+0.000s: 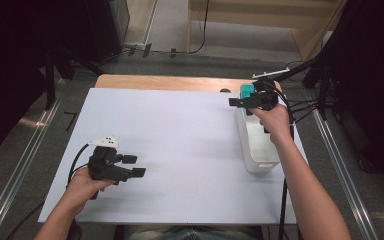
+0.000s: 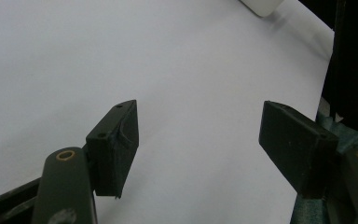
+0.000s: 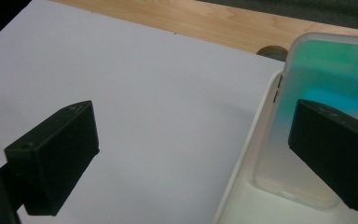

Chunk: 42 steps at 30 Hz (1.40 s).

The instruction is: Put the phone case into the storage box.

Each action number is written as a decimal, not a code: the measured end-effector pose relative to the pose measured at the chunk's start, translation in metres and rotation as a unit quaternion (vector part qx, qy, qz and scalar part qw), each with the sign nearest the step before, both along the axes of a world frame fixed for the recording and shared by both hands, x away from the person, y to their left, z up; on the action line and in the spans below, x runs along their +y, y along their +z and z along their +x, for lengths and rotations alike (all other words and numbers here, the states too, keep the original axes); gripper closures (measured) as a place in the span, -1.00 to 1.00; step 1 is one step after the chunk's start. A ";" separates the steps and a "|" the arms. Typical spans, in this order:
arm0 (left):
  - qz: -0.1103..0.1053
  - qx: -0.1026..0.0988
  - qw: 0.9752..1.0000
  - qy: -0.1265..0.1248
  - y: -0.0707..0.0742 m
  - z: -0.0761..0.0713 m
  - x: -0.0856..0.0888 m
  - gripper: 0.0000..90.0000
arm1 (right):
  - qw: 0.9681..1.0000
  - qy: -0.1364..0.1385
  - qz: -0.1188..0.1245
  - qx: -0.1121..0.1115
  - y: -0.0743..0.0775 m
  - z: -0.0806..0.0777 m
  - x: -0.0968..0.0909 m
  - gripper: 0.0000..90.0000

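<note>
- Two grippers over the white bench [image 1: 180, 150], both with jaws wide apart and nothing between them.
- Nearest, left gripper [image 1: 132, 166] low at the front left, over bare sheet.
- Farther right, white bin [image 1: 258, 162] along the bench's right edge.
- Farthest, right gripper [image 1: 236, 102] at the bin's far end, just beside the teal phone case [image 3: 326, 93] standing tilted inside.

Translucent teal phone case [image 3: 326, 93], upright in white bin [image 1: 256, 159]
</note>
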<state>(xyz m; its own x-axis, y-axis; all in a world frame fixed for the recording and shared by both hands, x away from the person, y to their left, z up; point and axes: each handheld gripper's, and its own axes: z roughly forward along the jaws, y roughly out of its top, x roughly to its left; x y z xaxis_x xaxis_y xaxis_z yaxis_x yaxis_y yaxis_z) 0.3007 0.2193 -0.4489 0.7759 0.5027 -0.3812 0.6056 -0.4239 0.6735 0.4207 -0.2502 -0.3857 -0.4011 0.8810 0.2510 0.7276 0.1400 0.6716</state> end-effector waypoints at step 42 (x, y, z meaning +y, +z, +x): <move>0.001 -0.001 1.000 0.002 0.001 0.000 0.001 -0.37 | 0.994 0.109 0.012 -0.030 0.005 -0.067 0.038 -0.87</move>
<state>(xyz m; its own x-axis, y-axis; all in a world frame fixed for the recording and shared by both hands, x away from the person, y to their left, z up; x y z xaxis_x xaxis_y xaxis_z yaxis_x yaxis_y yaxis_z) 0.3008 0.2201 -0.4483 0.7744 0.5062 -0.3795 0.6064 -0.4226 0.6736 0.3537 -0.2124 -0.3802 -0.5967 0.7658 0.2400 0.6400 0.2737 0.7180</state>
